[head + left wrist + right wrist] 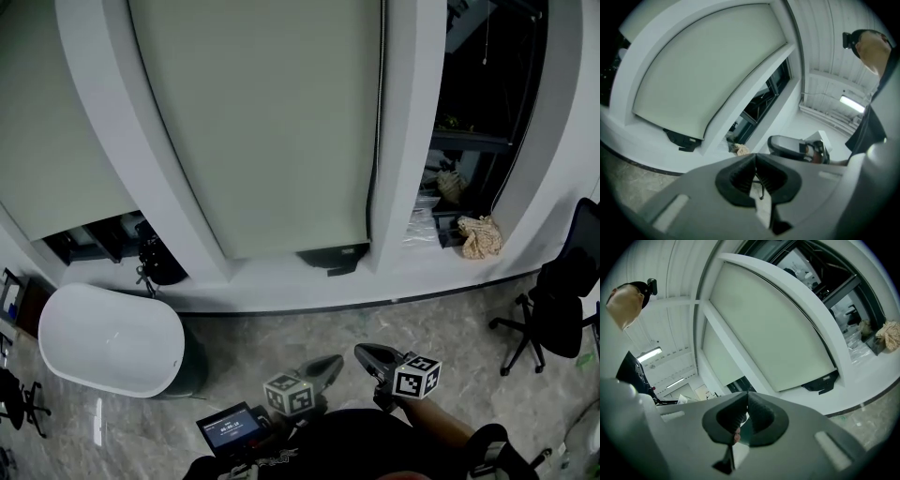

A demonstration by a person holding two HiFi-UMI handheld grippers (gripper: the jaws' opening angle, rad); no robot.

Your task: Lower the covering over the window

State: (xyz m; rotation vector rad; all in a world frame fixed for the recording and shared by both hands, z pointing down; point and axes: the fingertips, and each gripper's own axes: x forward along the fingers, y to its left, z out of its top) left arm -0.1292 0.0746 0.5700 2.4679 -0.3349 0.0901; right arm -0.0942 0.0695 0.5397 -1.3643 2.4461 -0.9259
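A white window wall curves across the head view above a mottled grey floor [441,328]. The middle blind [253,122] hangs almost to the sill [281,281], with a black fitting [334,256] under its lower right corner and a thin dark cord [376,122] along its right edge. The left blind [56,141] stops higher, leaving a dark gap beneath it. The right window [487,84] is uncovered and dark, and a beige bundle [480,236] lies on the sill there. A white oval tub [112,342] stands on the floor at the left, and a black chair [558,300] at the right. The left gripper [755,157] and right gripper [746,397] are side by side low in the head view, well short of the blinds. Each has its fingers pressed together on nothing.
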